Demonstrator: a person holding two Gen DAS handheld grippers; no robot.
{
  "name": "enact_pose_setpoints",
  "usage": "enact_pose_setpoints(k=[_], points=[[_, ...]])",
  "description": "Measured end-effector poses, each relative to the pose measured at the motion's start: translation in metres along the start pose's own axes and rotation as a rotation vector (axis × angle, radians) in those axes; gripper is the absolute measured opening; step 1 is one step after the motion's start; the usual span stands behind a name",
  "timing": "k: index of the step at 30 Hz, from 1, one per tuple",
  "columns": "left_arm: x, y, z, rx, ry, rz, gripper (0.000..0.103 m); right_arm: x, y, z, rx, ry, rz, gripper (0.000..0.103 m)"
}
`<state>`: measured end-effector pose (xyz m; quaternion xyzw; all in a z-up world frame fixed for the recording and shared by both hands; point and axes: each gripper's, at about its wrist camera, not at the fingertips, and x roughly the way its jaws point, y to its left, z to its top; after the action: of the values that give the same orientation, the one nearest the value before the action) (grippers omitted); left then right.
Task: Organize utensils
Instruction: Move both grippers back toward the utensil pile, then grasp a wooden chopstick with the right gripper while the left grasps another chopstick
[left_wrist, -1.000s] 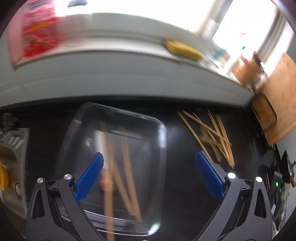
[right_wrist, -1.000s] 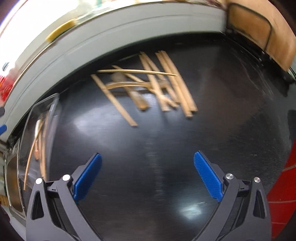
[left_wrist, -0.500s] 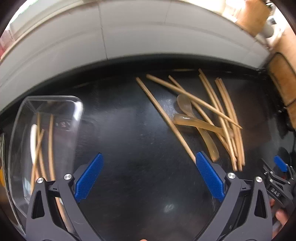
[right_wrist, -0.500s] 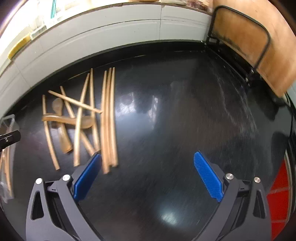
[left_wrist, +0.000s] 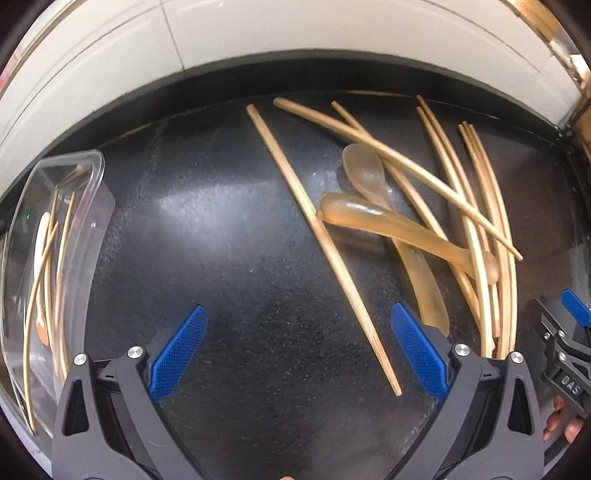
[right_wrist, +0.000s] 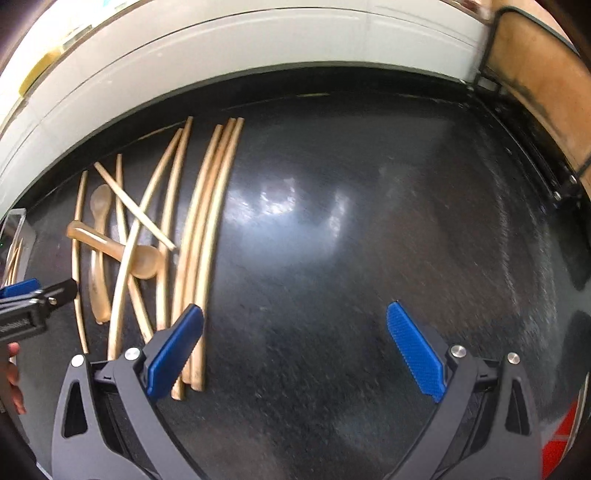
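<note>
Glossy black speckled stone table (left_wrist: 229, 236) catching glare, pale matt wooden chopsticks (left_wrist: 321, 236), two translucent amber plastic spoons (left_wrist: 364, 173), clear shiny plastic tray (left_wrist: 94, 192), textured blue rubbery fingers (right_wrist: 173, 350) on matt black plastic

The glossy black surface (left_wrist: 221, 240) carries a loose heap of wooden chopsticks (left_wrist: 321, 236) crossed over 2 amber spoons (left_wrist: 373, 218) (handles overlapping), plus a clear plastic tray (left_wrist: 94, 206) at its left edge
</note>
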<state>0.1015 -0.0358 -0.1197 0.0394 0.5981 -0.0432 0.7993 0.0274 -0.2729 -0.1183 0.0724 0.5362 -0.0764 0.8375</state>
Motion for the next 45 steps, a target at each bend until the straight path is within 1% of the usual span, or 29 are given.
enact_pose_setpoints(k=[2,3,5,6,8,13,18,20,24,25,29,31,32,35,37,40,43,45], points=[[0.008,-0.001,-0.003,-0.025,0.027,0.009,0.097,0.003,0.005,0.002,-0.043,-0.008,-0.002,0.096],[0.01,-0.005,-0.004,-0.027,0.02,0.019,0.097,0.006,0.008,0.002,-0.062,-0.008,-0.009,0.096],[0.011,-0.011,-0.006,-0.026,0.006,0.024,0.097,0.011,0.011,0.002,-0.074,-0.016,0.019,0.096],[0.012,-0.012,-0.006,-0.032,0.005,0.025,0.097,0.014,0.013,0.001,-0.084,-0.003,0.007,0.096],[0.011,-0.013,-0.007,-0.041,0.001,0.034,0.098,0.017,0.012,0.002,-0.085,-0.02,0.011,0.096],[0.016,0.005,0.006,-0.094,-0.009,0.05,0.098,0.027,0.009,0.01,-0.074,-0.058,0.014,0.098],[0.022,0.013,0.018,-0.111,0.035,0.048,0.098,0.029,0.007,0.014,-0.084,-0.044,0.019,0.098],[0.023,0.013,0.02,-0.107,0.037,0.047,0.098,0.03,0.01,0.014,-0.07,-0.046,0.012,0.098],[0.024,0.016,0.029,-0.026,0.023,0.025,0.098,0.029,0.013,0.011,-0.065,-0.073,0.014,0.098],[0.025,0.02,0.031,-0.025,0.024,0.025,0.098,0.028,0.013,0.009,-0.072,-0.079,0.018,0.098],[0.03,0.052,0.034,-0.095,0.037,0.043,0.098,0.026,0.006,0.005,-0.134,-0.096,0.055,0.098],[0.03,0.065,0.033,-0.143,0.039,0.056,0.098,0.025,0.003,0.003,-0.132,-0.099,0.056,0.098],[0.03,0.065,0.032,-0.151,0.037,0.058,0.098,0.025,0.001,0.004,-0.123,-0.097,0.052,0.098],[0.03,0.061,0.032,-0.14,0.027,0.059,0.098,0.025,0.0,0.004,-0.108,-0.083,0.042,0.098],[0.029,0.053,0.026,-0.097,0.02,0.051,0.098,0.026,0.001,0.008,-0.101,-0.057,0.035,0.098],[0.028,0.029,0.025,-0.018,0.015,0.026,0.098,0.029,0.002,0.016,-0.093,-0.032,0.031,0.098],[0.028,0.011,0.021,0.058,0.006,0.001,0.098,0.027,0.009,0.015,-0.087,-0.019,0.027,0.098],[0.027,0.004,0.02,0.068,-0.003,-0.003,0.098,0.025,0.015,0.012,-0.11,-0.009,0.037,0.098]])
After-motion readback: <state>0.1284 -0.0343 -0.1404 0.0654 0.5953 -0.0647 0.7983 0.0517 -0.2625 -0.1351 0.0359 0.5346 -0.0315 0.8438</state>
